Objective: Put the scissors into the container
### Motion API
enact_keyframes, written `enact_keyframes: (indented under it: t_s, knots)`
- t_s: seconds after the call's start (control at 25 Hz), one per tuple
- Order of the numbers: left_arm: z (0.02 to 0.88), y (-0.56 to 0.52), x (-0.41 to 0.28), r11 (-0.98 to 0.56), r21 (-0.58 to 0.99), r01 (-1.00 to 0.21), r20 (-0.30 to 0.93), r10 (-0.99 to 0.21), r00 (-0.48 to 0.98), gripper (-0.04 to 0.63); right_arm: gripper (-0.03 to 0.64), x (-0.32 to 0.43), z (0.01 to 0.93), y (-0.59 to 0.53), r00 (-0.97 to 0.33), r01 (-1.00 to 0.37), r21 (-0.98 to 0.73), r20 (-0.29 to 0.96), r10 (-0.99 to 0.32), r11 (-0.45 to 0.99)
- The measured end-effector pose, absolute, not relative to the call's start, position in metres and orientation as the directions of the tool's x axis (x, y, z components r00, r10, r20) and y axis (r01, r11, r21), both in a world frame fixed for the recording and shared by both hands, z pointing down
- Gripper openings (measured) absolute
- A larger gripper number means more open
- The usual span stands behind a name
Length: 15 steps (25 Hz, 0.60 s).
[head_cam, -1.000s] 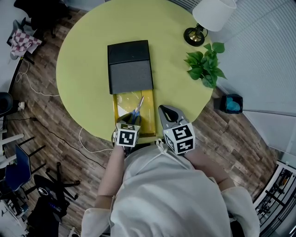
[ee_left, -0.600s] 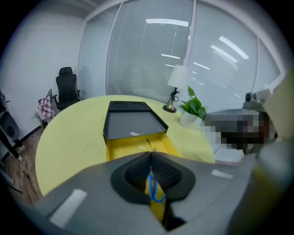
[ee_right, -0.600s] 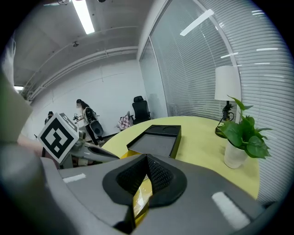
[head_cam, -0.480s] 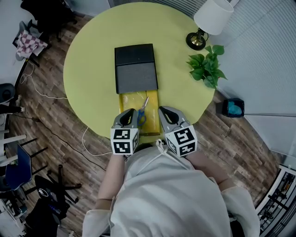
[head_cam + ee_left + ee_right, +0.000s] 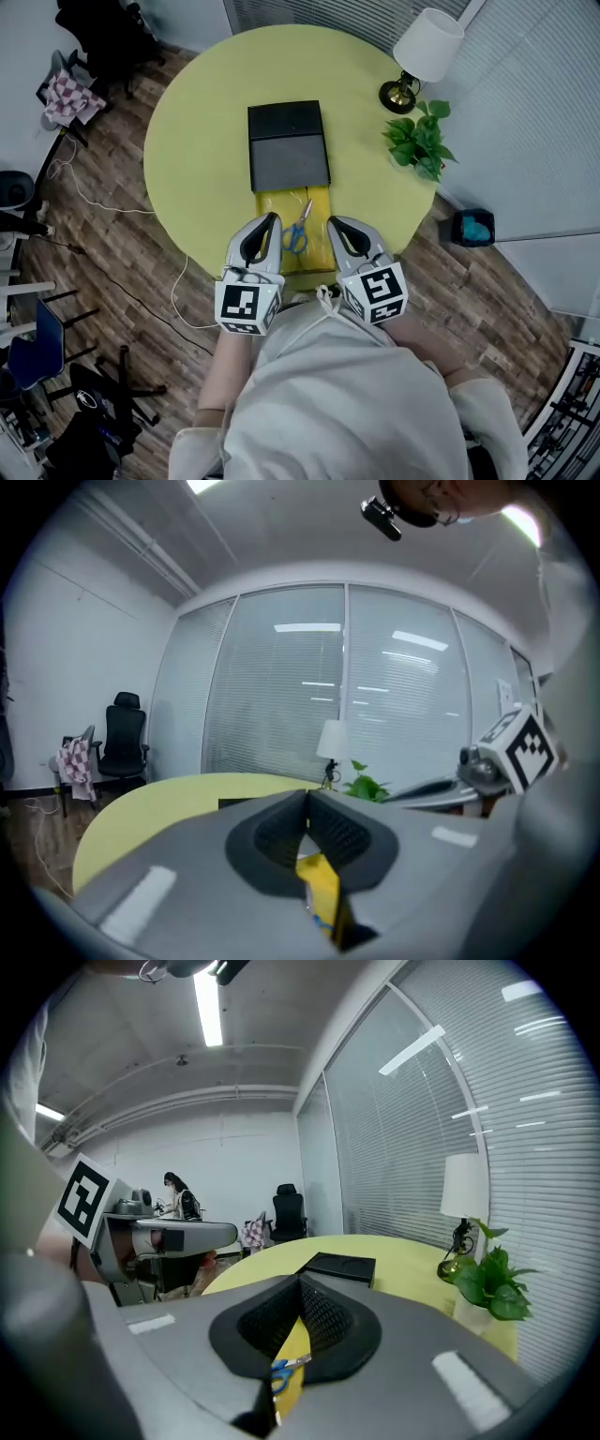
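Note:
Blue-handled scissors (image 5: 298,232) lie in the open yellow container (image 5: 319,255), which juts out from under a black box (image 5: 288,145) on the round yellow-green table (image 5: 197,141). My left gripper (image 5: 270,218) hovers over the container's left edge, shut and holding nothing; its view shows the jaws (image 5: 307,795) meeting, with the yellow container (image 5: 322,892) below. My right gripper (image 5: 336,222) hovers over the right edge, also shut and holding nothing. Under its closed tips (image 5: 300,1280) the right gripper view shows the scissors (image 5: 286,1368) on the yellow container (image 5: 294,1344).
A white lamp (image 5: 427,52) and a potted plant (image 5: 419,145) stand at the table's far right. The container sits at the table's near edge. On the wooden floor are office chairs (image 5: 98,33), a cable (image 5: 84,192) and a blue bin (image 5: 472,228).
My left gripper has lifted off the container's near left corner and swung from pointing down to nearly level. The right gripper has risen a little. The scissors stay in the container.

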<state>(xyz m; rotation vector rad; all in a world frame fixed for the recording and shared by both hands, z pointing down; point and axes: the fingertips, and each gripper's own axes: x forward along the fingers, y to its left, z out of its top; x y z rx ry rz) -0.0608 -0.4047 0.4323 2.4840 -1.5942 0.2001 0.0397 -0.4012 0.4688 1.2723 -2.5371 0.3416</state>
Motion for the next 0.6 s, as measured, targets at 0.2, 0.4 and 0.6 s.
enact_keyframes:
  t_s: [0.2, 0.4, 0.6]
  knots:
    - [0.420, -0.392, -0.073, -0.423, 0.062, -0.904, 0.185, -0.885, 0.427, 0.006, 0.000, 0.033, 0.453, -0.394, -0.554, -0.821, -0.054, 0.316, -0.770, 0.568]
    - [0.421, -0.383, -0.077, -0.437, 0.048, -0.898, 0.192, -0.878, 0.438, 0.006, 0.000, 0.030, 0.455, -0.387, -0.538, -0.832, -0.059, 0.328, -0.777, 0.552]
    - [0.419, -0.381, -0.083, -0.438, 0.053, -0.897, 0.195, -0.877, 0.440, 0.006, 0.000, 0.027, 0.455, -0.382, -0.528, -0.839, -0.066, 0.337, -0.780, 0.540]
